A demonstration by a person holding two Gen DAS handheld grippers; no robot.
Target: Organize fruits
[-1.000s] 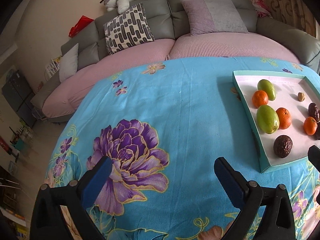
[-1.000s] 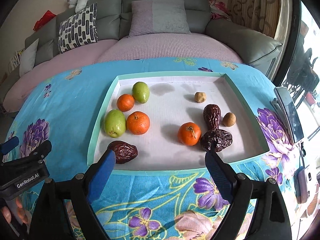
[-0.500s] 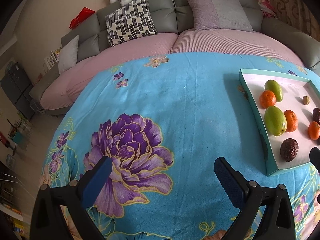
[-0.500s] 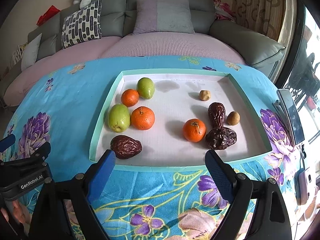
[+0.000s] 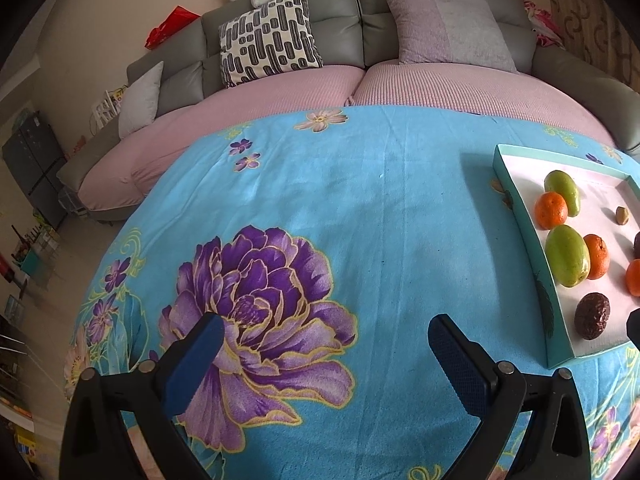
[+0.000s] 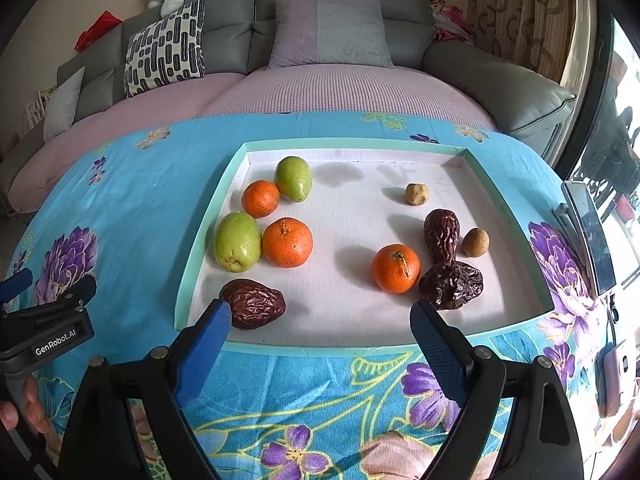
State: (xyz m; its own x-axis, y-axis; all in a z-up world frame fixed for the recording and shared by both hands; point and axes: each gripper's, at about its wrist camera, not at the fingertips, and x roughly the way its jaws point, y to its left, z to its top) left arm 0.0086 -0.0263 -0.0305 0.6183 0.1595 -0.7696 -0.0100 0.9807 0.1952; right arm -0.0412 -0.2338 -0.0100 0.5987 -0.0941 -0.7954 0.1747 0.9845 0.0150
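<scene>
The shallow white tray with a raised teal rim [image 6: 200, 248] sits on the blue floral cloth [image 5: 360, 208], and all the fruit lies inside it: three round orange tangerines [image 6: 287, 242], two smooth green oval fruits [image 6: 237, 246], three wrinkled dark-brown dates [image 6: 253, 303] and two small tan round fruits [image 6: 417, 193]. The right gripper [image 6: 320, 320] hangs just short of the tray's near rim with its blue-padded jaws spread wide and empty; the left gripper [image 5: 326, 344] is likewise wide open over bare cloth, with the tray at its 3 o'clock. The likeliest trouble is the rim: a low approach from 6 o'clock could catch a fingertip on it and shove the light tray across the soft cloth. The round fruit may roll if nudged, and the date at 7 o'clock lies close to the corner wall, leaving little room for a pad. The tray's centre is open; the cloth towards 9 o'clock offers free room. A phone [image 6: 588, 236] stands near the table edge at 3 o'clock.
</scene>
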